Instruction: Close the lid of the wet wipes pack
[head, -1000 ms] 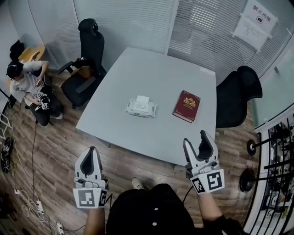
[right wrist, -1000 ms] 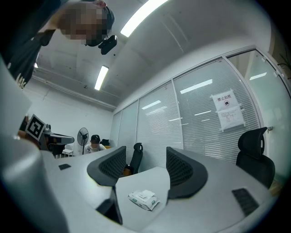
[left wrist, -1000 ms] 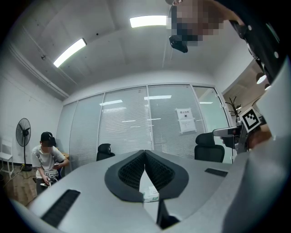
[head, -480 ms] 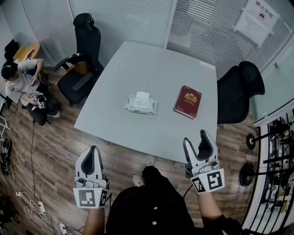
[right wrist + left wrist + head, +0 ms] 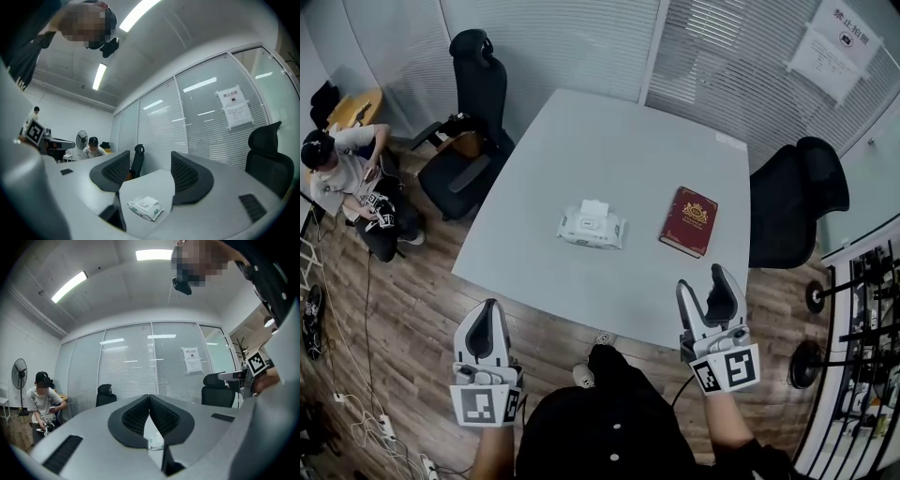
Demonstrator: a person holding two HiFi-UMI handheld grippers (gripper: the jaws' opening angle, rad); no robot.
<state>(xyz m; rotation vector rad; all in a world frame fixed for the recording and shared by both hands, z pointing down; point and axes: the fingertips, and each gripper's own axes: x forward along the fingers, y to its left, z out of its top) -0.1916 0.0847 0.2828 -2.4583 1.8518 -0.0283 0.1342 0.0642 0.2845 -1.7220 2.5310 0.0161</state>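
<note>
The white wet wipes pack (image 5: 592, 226) lies flat near the middle of the grey table (image 5: 609, 150), its small lid flipped up at the far side. The right gripper view shows the pack (image 5: 146, 207) between the open jaws, far off. My right gripper (image 5: 711, 291) is open, held in the air just off the table's near right edge. Down at the lower left, off the table, my left gripper (image 5: 484, 327) has its jaws shut with nothing in them; its own view shows a sliver of the pack (image 5: 155, 442) below the closed tips (image 5: 149, 397).
A dark red book (image 5: 689, 221) lies right of the pack. Black office chairs stand at the table's left (image 5: 475, 98) and right (image 5: 799, 202). A seated person (image 5: 347, 178) is far left. Glass walls with blinds run behind; wood floor lies below.
The head view has shifted slightly, so table, pack and book sit a little lower and further right in frame. Both grippers hold the same pose.
</note>
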